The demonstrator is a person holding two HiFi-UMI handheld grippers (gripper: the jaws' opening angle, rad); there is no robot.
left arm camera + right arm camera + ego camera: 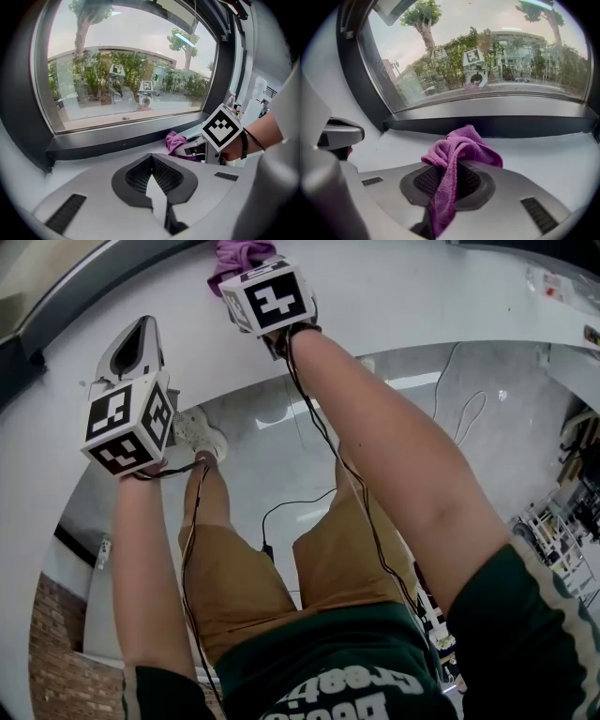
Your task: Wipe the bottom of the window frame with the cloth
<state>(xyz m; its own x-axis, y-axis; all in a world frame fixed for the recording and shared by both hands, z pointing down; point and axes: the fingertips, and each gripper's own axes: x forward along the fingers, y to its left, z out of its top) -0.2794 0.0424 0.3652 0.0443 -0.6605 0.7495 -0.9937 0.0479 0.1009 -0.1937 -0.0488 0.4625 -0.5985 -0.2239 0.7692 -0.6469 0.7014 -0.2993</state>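
The right gripper (451, 180) has its jaws clenched on a purple cloth (461, 143) — the bunched end pokes out beyond them over the white sill (543, 154), just beside the dark bottom rail of the window frame (497, 125). Over to the left, the left gripper (152, 174) has its jaws pressed together on nothing — it hovers above the same sill, apart from the cloth.

Bunched purple cloth (459, 150) near window frame (487, 125)
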